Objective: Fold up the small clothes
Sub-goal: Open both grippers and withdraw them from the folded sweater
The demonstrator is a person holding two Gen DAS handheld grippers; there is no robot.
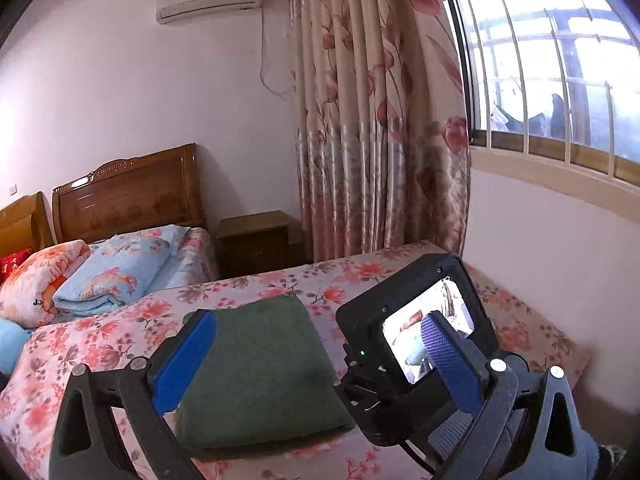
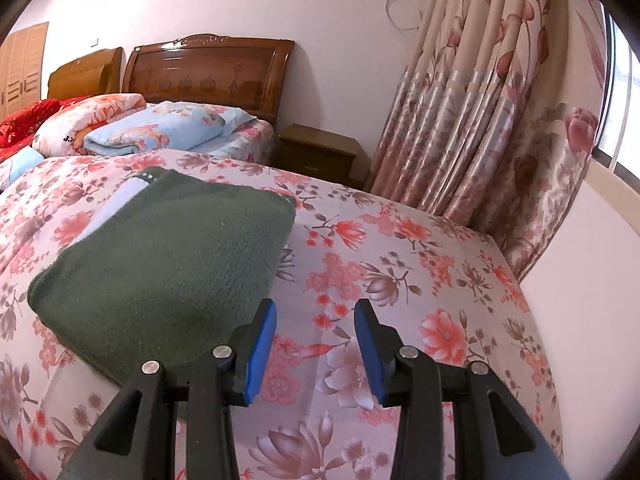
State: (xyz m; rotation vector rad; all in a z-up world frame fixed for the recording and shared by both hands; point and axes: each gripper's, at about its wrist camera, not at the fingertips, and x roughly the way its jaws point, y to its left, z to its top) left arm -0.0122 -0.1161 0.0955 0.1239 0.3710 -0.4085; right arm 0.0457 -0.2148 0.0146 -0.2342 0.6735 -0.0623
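The green sweater (image 2: 160, 264) lies folded in a thick, soft, knitted square near the middle of the bed (image 2: 420, 280). The folding looks done. The left gripper (image 1: 320, 360) and right gripper (image 2: 315, 344) both have fingers spread, holding nothing. Next, maybe smooth it flat.

Dark green knitted garment (image 1: 260, 364) (image 2: 168, 264) in front of me, folded into a thick flat rectangle, white trim at its far edge, lying on the floral bed (image 2: 400, 272)

Dark green garment (image 2: 160, 264), pink floral bedsheet (image 2: 400, 280), blue fingers (image 2: 262, 352)
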